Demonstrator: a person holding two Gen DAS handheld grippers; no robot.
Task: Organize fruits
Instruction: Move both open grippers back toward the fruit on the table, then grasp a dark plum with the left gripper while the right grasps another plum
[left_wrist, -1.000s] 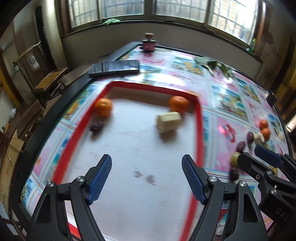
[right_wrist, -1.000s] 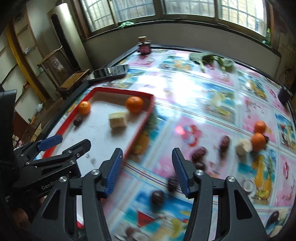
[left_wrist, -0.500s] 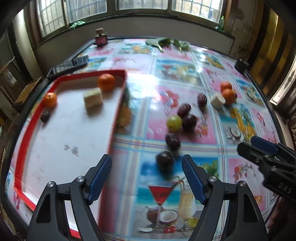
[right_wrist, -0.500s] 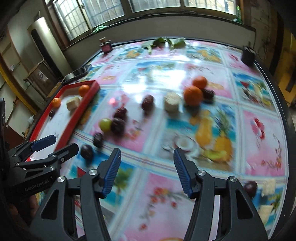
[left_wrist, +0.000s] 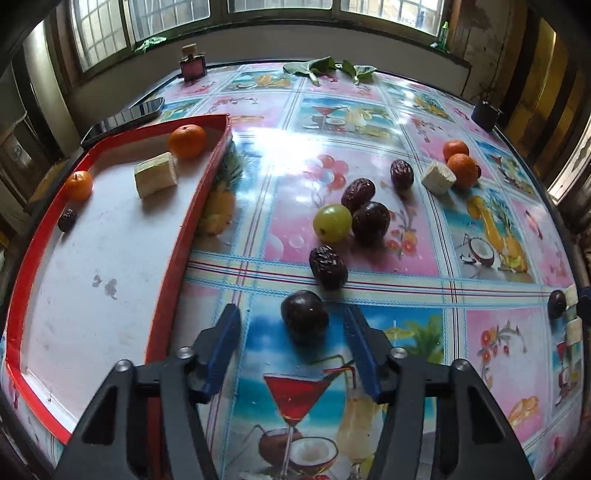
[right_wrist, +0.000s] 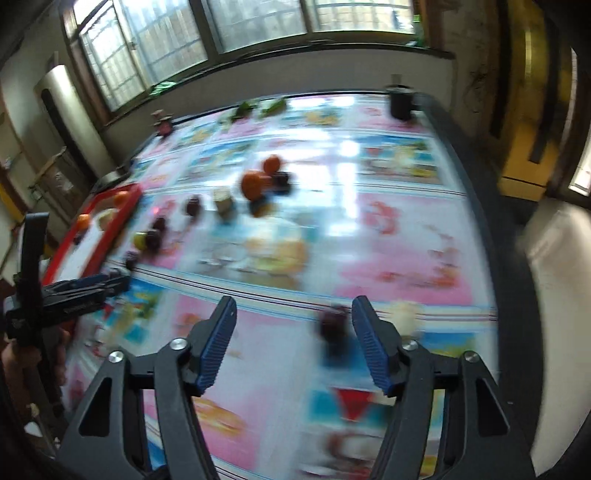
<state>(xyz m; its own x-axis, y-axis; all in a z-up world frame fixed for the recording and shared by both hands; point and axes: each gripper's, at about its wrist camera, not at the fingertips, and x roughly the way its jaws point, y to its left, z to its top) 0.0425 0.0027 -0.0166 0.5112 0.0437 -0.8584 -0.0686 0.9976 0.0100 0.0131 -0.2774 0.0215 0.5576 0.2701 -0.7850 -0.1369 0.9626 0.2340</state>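
In the left wrist view, a dark plum (left_wrist: 305, 316) is seen on the bench (left_wrist: 406, 122), just ahead of the left gripper (left_wrist: 291, 345) and between its closing fingers (left_wrist: 225, 341), which are not yet touching it. The red tray (left_wrist: 177, 251) lies to the left. In the blurred right wrist view, the right gripper (right_wrist: 293, 343) is opening, and a dark fruit (right_wrist: 333, 325) lies beside its right finger, untouched.

tray (left_wrist: 192, 206) sits left on the surface (left_wrist: 424, 110) | two oranges (left_wrist: 187, 141) inside it | loose fruit (left_wrist: 332, 223) scattered to its right
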